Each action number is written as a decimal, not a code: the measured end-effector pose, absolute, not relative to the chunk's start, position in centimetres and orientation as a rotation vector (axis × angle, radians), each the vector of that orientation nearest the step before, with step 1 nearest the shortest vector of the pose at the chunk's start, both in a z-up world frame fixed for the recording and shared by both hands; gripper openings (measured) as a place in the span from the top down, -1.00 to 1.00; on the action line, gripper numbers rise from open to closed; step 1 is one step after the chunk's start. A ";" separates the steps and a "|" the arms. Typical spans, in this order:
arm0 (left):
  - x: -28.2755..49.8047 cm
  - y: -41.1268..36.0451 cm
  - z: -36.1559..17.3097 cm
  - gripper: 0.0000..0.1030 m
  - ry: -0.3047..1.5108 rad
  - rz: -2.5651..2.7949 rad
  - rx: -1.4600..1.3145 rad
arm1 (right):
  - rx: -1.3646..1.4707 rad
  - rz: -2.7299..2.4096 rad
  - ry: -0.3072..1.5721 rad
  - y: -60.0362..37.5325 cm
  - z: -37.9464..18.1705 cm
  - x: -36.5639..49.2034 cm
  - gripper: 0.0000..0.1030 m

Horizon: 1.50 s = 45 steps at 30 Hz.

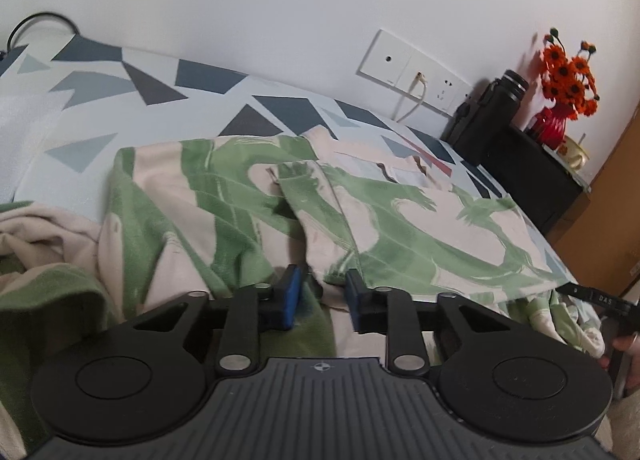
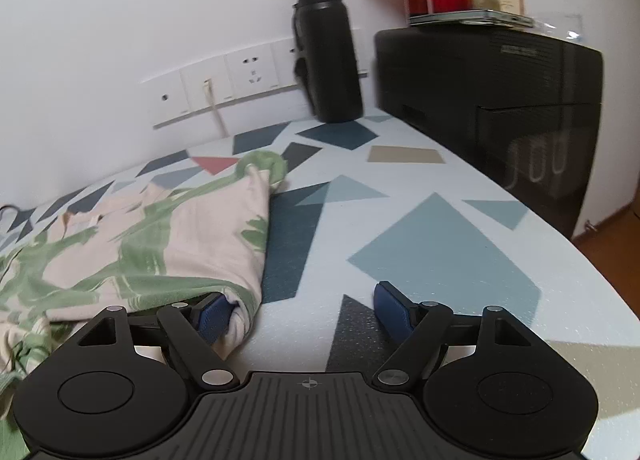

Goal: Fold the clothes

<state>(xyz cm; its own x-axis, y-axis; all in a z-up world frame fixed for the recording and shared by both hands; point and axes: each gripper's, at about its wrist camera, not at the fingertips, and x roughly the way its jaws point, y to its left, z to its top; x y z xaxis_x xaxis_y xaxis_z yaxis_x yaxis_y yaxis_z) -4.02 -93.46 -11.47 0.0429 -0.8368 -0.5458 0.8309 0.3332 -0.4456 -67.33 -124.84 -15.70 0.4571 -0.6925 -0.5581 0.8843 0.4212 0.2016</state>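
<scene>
Your left gripper (image 1: 322, 296) pinches the green-and-cream garment (image 1: 248, 196) narrowly; your right gripper (image 2: 306, 314) gapes wide beside it.

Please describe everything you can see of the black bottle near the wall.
The black bottle stands upright on the patterned bed cover, close to the white wall. It looks matte, perhaps metal, with a ridged screw cap and a side strap or handle. It partly hides the socket panel behind it. A black box stands beside it, apparently not touching.
</scene>
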 end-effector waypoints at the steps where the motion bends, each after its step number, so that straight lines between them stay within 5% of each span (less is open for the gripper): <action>1: -3.8 -93.3 -11.6 0.58 0.846 -1.277 -0.022 | 0.508 -1.030 0.426 -124.8 -15.7 -67.3 -0.41; 5: -3.7 -93.1 -11.8 0.60 0.841 -1.278 -0.049 | 0.512 -1.029 0.429 -124.9 -15.7 -67.3 -0.44; 13: -4.2 -92.8 -11.3 0.51 0.827 -1.226 -0.044 | 0.536 -0.975 0.443 -124.4 -13.6 -67.7 -0.86; 15: -4.8 -92.5 -9.9 -0.22 0.781 -1.195 -0.040 | 0.528 -0.948 0.428 -124.2 -12.4 -67.9 -0.93; 16: -5.3 -92.4 -9.1 -0.41 0.738 -1.193 -0.033 | 0.520 -0.937 0.425 -124.2 -11.6 -67.9 -0.96; 21: -7.7 -93.2 -6.9 -0.95 0.571 -1.118 0.113 | 0.465 -0.875 0.396 -125.1 -8.3 -66.1 -0.98; 32: -7.9 -95.8 -10.0 -0.99 0.657 -0.994 0.170 | 0.238 -0.770 0.578 -127.2 -11.4 -54.4 -0.99; 45: -9.3 -97.1 -10.4 -0.99 0.644 -0.923 0.303 | 0.185 -0.819 0.661 -126.0 -15.2 -52.3 -0.99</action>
